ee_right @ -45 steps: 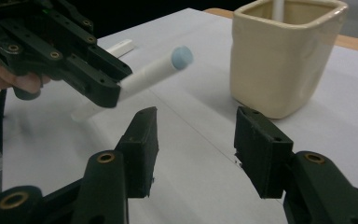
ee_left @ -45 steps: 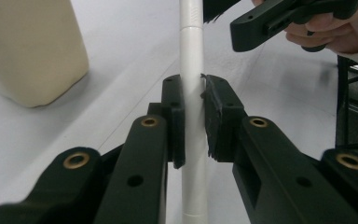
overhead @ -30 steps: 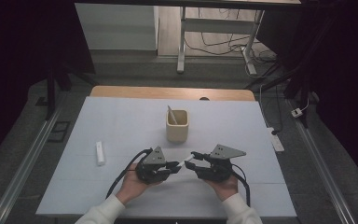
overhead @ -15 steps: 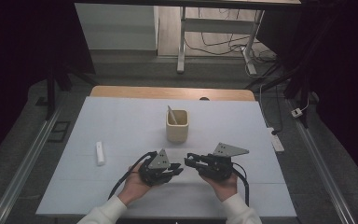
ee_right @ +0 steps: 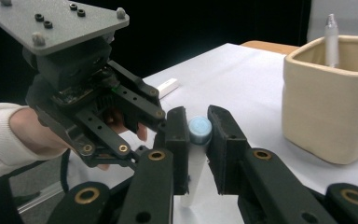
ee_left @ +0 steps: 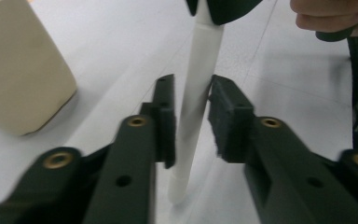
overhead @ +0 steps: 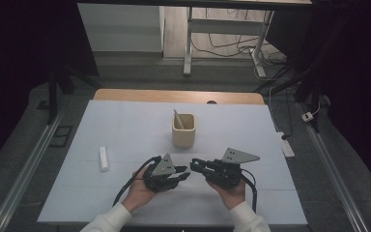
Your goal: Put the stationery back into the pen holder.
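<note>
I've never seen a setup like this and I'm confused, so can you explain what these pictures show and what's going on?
There is no robot here. A person holds a black two-jaw tool in each hand: the left gripper and the right gripper. One picture comes from a camera above the white table. The other two come from cameras riding on each gripper, looking along its jaws.

On the table stand a beige square cup with a white pen in it, and a small white stick-shaped object lies to the left.

The right gripper clamps a slim white stick with a pale blue end. The left gripper's jaws sit on either side of it, but I can't tell if they grip.
</note>
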